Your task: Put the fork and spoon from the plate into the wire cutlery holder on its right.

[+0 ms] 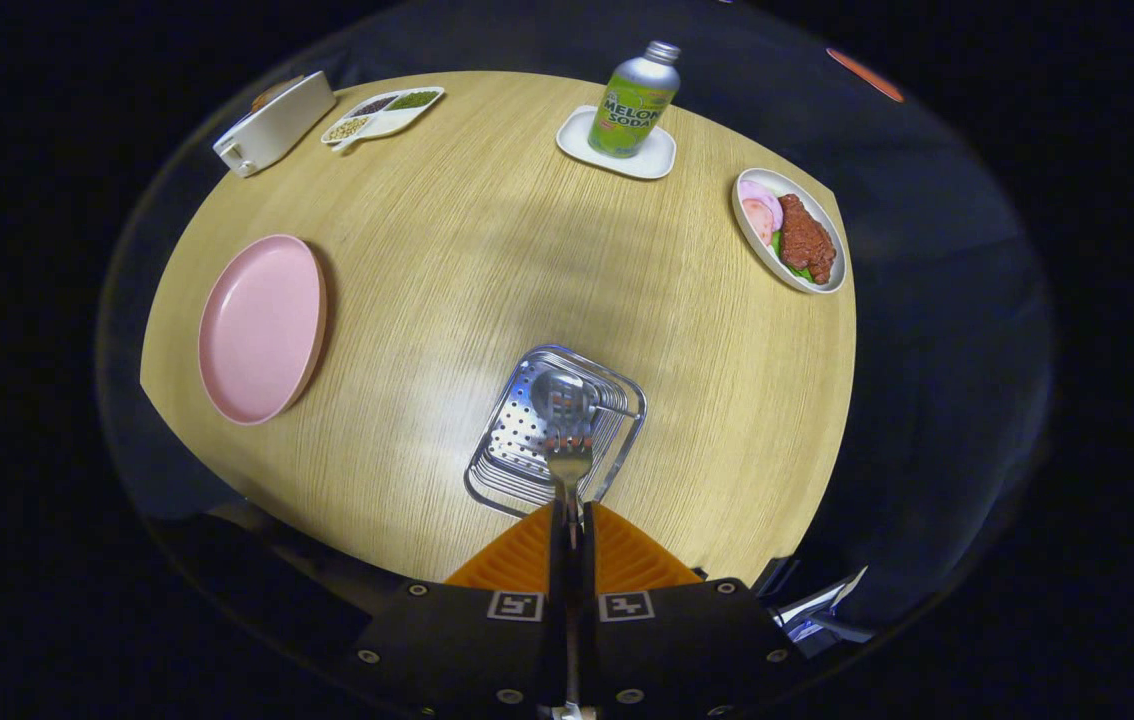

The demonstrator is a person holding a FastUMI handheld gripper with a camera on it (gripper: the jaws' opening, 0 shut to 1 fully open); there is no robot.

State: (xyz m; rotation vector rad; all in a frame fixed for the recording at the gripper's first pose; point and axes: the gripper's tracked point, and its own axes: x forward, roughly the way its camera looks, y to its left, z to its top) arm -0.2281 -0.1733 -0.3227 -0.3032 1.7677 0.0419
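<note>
My gripper (568, 512) is shut on the metal fork (568, 462), whose tines point forward from between the orange fingers (523, 556). The fork hangs over the wire cutlery holder (512, 440), a silver perforated basket just ahead of the fingers. Inside the holder a spoon (563, 392) lies with its bowl toward the far end. The pink plate (261, 326) sits to the holder's left with nothing on it.
On the round wooden table (487, 250) stand a green soda bottle (635, 100) on a white coaster, a dish of meat and vegetables (789, 243) at the far right, a divided snack dish (383, 114) and a white box (274, 123) at the far left.
</note>
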